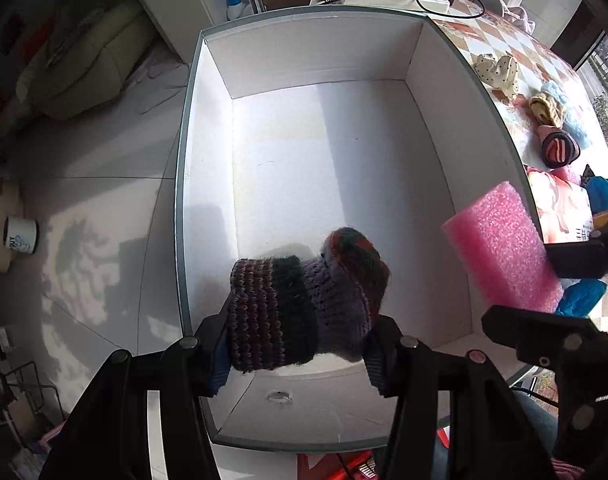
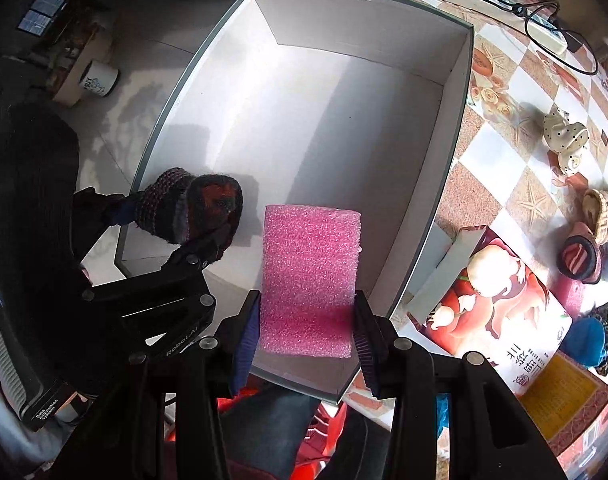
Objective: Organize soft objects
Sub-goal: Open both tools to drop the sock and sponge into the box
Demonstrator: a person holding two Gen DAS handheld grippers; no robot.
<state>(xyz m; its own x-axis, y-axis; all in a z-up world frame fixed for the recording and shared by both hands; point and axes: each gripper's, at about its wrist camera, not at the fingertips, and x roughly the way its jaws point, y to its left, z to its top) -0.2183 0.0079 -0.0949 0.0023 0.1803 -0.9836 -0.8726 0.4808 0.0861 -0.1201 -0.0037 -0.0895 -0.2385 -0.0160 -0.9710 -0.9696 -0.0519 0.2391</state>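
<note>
My left gripper (image 1: 298, 354) is shut on a dark knitted bootie (image 1: 300, 300) with purple, black and red stripes, held above the near left part of a white open box (image 1: 208, 128). In the right wrist view that bootie (image 2: 192, 208) hangs at the box's left edge. My right gripper (image 2: 306, 342) is shut on a pink foam block (image 2: 310, 276), held upright over the near right part of the box (image 2: 456, 128). The foam block (image 1: 500, 248) also shows at the right in the left wrist view. Nothing lies on the box floor.
On the checkered tablecloth (image 2: 488, 184) right of the box lie a dotted cream bootie (image 2: 566, 140), a beige knit one (image 2: 602, 208), a pink-and-black one (image 2: 580, 256), a blue one (image 2: 590, 340) and a printed carton (image 2: 500, 300). A power strip (image 2: 500, 0) lies behind. A white cup (image 1: 20, 236) stands on the floor.
</note>
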